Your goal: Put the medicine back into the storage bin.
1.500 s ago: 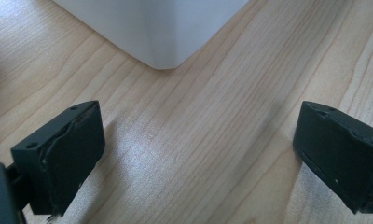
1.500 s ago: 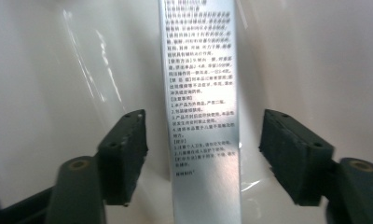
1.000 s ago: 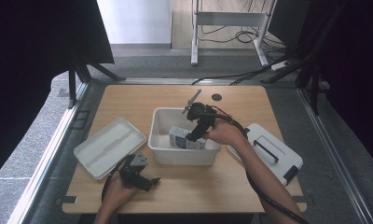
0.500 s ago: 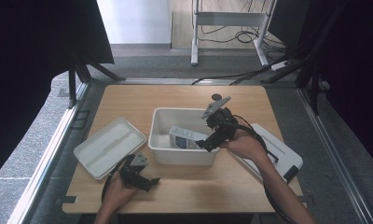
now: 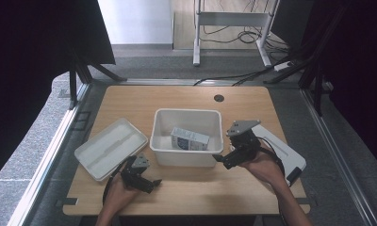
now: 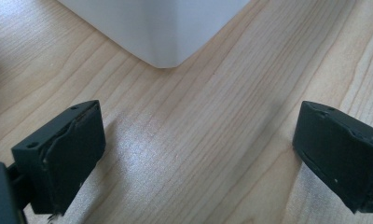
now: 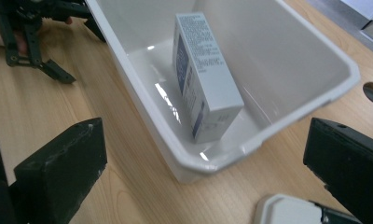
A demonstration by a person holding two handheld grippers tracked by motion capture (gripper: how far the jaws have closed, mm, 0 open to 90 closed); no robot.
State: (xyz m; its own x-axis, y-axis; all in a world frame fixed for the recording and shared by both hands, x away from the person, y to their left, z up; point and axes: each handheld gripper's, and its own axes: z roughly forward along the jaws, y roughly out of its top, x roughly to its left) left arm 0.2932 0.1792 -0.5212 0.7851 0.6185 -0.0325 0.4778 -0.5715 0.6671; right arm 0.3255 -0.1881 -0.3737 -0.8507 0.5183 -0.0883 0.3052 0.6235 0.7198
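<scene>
Box [image 7: 205, 74] lies in the bin [image 7: 315, 56], beyond the right gripper [image 7: 203, 172], whose empty jaws have just spread wide.

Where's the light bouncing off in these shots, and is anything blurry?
Left gripper view: a pale sheen on the table between the jaws, which look soft up close. Right gripper view: bright glints on the bin floor beside the box, whose print stays fairly sharp. High view: even light, dark curtains at both sides.
</scene>
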